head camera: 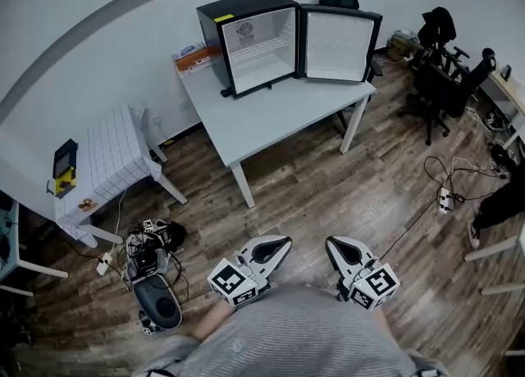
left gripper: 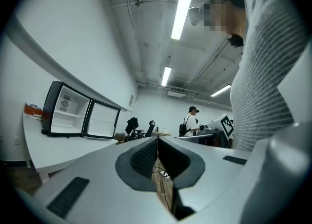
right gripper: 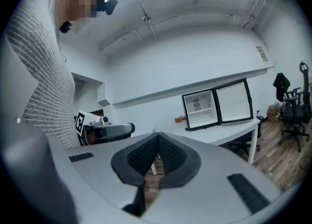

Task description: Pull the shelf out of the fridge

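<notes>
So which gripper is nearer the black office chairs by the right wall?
Right. The right gripper is at the person's waist on the side facing the office chairs, which stand well away across the floor. The left gripper sits beside it, one step farther from them.

In the head view, the person's grey sweater (head camera: pixel 295 334) is covering the rear of the left gripper (head camera: pixel 281 242) and the right gripper (head camera: pixel 335 244), so only their front halves and marker cubes are showing. The shelf (head camera: pixel 264 44) inside the fridge (head camera: pixel 238 8) is showing only as a faint pale line, too small to tell its make. At the right edge, the picture is cutting off a bystander's dark leg (head camera: pixel 502 203).
</notes>
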